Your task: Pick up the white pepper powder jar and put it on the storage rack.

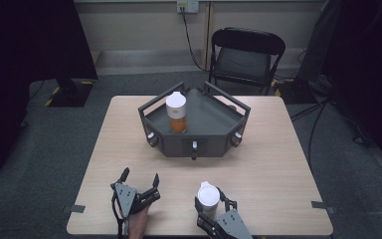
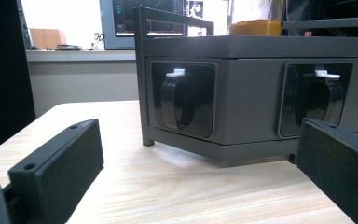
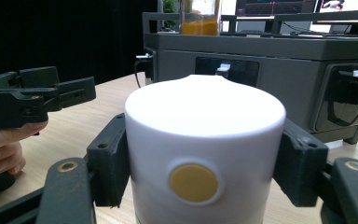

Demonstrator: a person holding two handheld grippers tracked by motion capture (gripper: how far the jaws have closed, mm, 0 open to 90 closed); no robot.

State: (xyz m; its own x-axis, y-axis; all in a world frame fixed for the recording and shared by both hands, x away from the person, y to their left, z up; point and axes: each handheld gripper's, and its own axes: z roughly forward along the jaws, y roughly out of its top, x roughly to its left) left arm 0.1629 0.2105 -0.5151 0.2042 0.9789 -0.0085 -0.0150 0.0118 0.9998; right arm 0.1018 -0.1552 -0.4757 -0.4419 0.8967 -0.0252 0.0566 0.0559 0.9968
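The right gripper [image 3: 205, 154] has its two black jaws pressed flat against either side of a white-lidded cylindrical bottle [image 3: 204, 154] — closed on it, pads touching the lid's wall left and right, nothing loose. From the high view, that same right gripper [image 1: 210, 201] sits at the near edge of the pale wood-grain table [image 1: 278, 164], with the bottle [image 1: 208, 196] upright between its jaws and standing on the tabletop.

The left gripper [image 2: 191, 168] — jaws spread wide, holding nothing, bare table between them — waits beside it [image 1: 139, 184], aimed at the dark grey angular metal tray [image 2: 251, 93] ahead.

By my reading, this is the grasp step, just completed: the bottle is secured but not yet lifted. The next move likely calls for a straight lift, then a carry forward over the tray's raised rail [image 1: 199, 94] to set it down inside, near the second bottle with a white lid and orange contents [image 1: 176, 113] that already stands there. Clearing that rail and keeping the bottle upright are the things to watch.

The held bottle itself: a smooth white cap with a small peaked spout on top and a round yellow-orange dot on its facing side [image 3: 193, 183]. Its body below the lid is hidden from view.
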